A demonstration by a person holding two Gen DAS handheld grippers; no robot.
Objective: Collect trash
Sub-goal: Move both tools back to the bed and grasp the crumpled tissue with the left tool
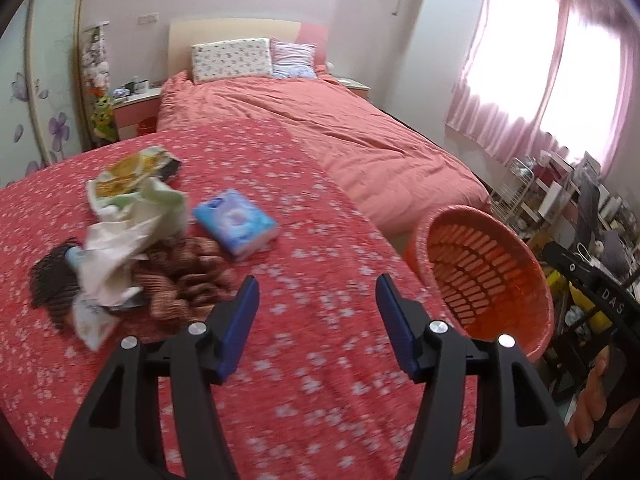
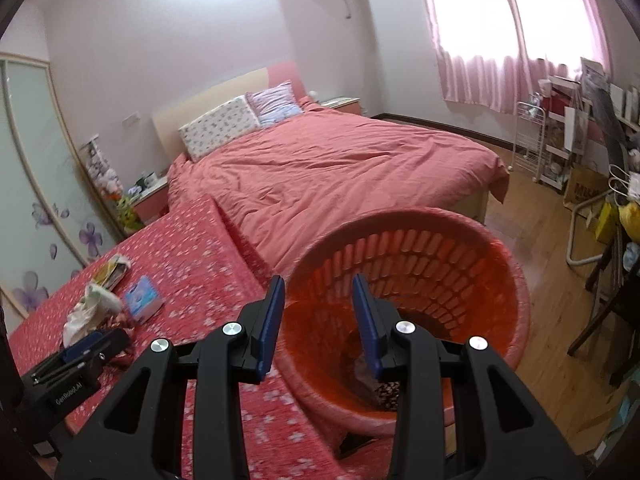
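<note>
While both tools gape empty, left tool point(image 1: 314, 312) sits nearer trash point(image 1: 120, 240), lying left of basket point(image 1: 540, 280); right tool point(image 2: 318, 312) over basket

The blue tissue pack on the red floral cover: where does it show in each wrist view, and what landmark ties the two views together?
Left wrist view: the blue tissue pack lies left of centre, just right of the trash pile, beyond the open left gripper.
Right wrist view: the same pack is small at lower left, beside the pile.
Shared landmark: the orange basket, at the right edge in the left view, central in the right view.
</note>
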